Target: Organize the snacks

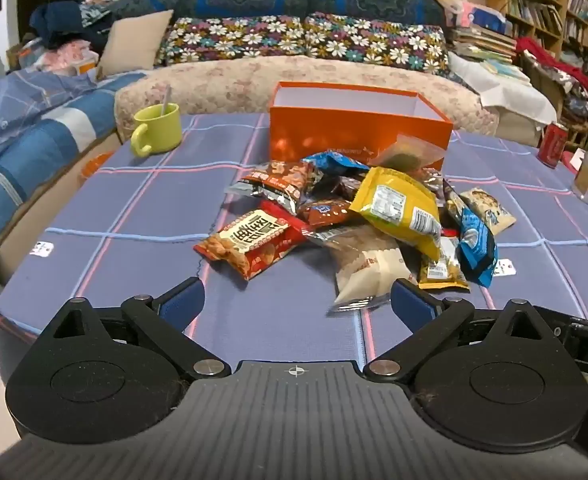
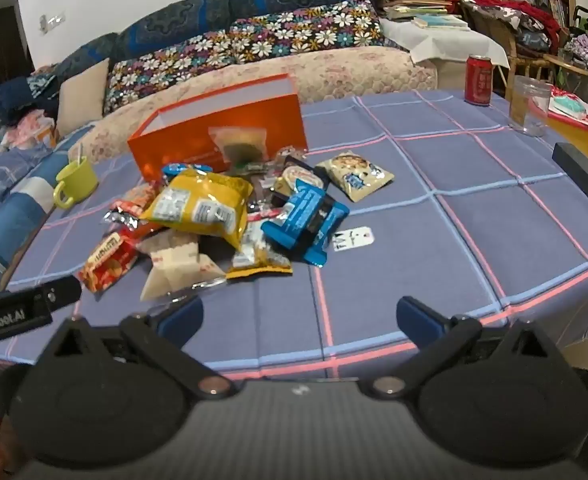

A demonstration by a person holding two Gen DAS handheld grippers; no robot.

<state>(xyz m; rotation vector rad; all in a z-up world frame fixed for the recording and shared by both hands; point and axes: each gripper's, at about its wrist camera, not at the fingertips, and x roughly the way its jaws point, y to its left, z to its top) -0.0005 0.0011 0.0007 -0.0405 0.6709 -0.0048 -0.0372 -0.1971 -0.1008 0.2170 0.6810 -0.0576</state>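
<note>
Snack packets (image 1: 358,216), about ten, before one orange box (image 1: 358,128).

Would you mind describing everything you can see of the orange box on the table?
The orange box is a rectangular, open-topped container, seemingly rigid glossy card, bright orange outside and white inside. No lid shows, and as much of its interior as can be seen looks empty. It stands upright on the blue checked tablecloth, at the far side of the snack pile, in front of the sofa. A clear packet with dark contents leans against its near wall, and other snack packets crowd its base.
</note>
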